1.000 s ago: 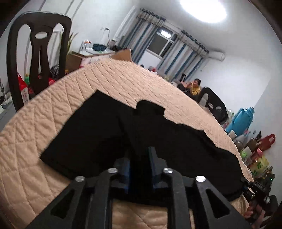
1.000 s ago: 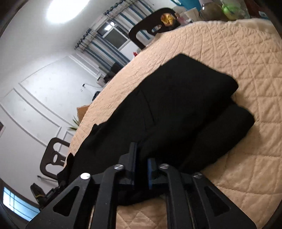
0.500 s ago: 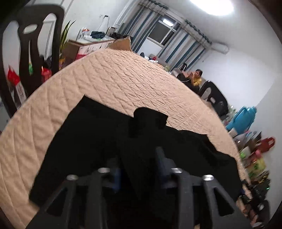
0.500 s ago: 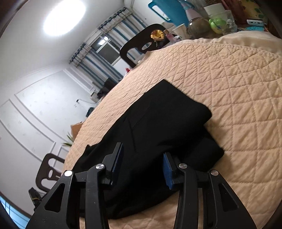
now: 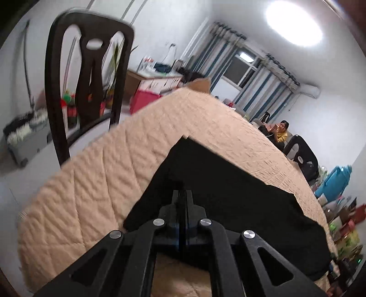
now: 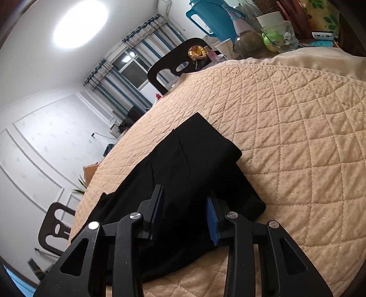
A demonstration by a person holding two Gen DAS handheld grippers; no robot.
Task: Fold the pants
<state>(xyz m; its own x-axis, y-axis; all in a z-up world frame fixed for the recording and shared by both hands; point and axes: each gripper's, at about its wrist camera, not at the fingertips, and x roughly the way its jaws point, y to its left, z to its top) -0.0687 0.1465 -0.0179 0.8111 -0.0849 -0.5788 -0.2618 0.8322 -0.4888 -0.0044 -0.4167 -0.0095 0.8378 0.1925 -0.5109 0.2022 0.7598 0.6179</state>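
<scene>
Dark chair (image 5: 91, 91) beyond pants (image 5: 228, 194)

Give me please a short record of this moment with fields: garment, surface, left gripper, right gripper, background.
garment: black pants, partly folded, lying flat
surface: beige quilted cover
left gripper: fingers shut, over the pants; whether cloth is pinched cannot be told
right gripper: fingers open, over the pants' near edge
background: dark chair, blue jug

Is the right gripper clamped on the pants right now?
No. The right gripper stands open, its blue pads set apart over the black pants without pinching any cloth.
</scene>
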